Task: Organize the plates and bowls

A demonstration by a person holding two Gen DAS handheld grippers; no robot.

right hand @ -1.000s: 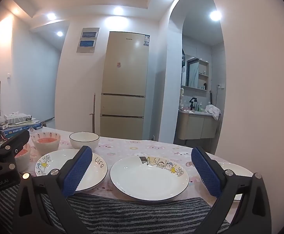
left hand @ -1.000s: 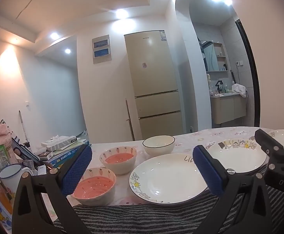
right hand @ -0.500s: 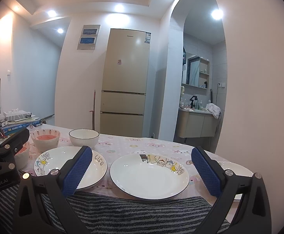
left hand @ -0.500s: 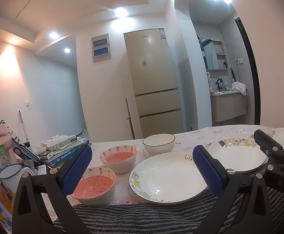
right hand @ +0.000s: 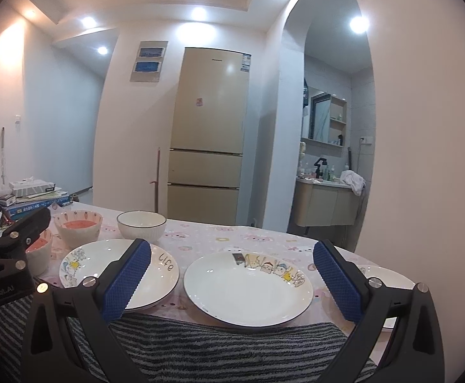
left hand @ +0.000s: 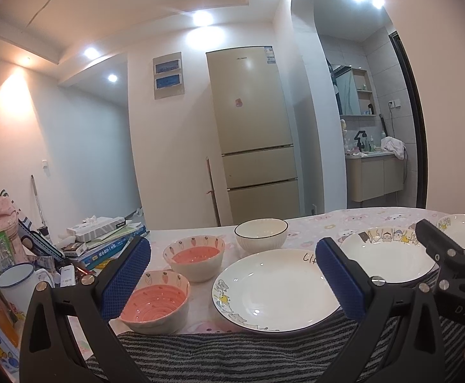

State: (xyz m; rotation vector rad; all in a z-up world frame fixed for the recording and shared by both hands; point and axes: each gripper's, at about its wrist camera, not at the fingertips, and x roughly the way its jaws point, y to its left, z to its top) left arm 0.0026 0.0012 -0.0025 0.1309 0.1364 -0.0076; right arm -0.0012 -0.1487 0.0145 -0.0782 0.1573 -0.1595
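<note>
**Plates and bowls sitting spread across the table, both grippers released**

Three plates are lying in a row along the near edge of the table (right hand: 232, 239), which is wearing a pink patterned cloth. The left plate (left hand: 274, 290), lettered near its far rim, is sitting just beside the middle plate (right hand: 248, 287), which is carrying cartoon figures along its far rim. A third plate (right hand: 389, 277) is showing only partly at the far right, behind the right gripper's finger.

Left of the plates, two pink-lined bowls are standing close together: the near pink bowl (left hand: 156, 303) at the table's edge and the far pink bowl (left hand: 195, 257) behind it. A white bowl (left hand: 260, 234) with a dark rim is standing just right of the far pink one, beyond the left plate.

The left gripper (left hand: 232, 281) is hovering near the table's edge with its blue pads wide apart, grasping nothing. The right gripper (right hand: 232, 281) is hanging likewise, released and empty, framing the middle plate.

A striped cloth (right hand: 232, 348) is lying along the near edge. Books and boxes (left hand: 104, 239) are piling up at the far left, and a refrigerator (right hand: 208, 140) is standing beyond the table.
</note>
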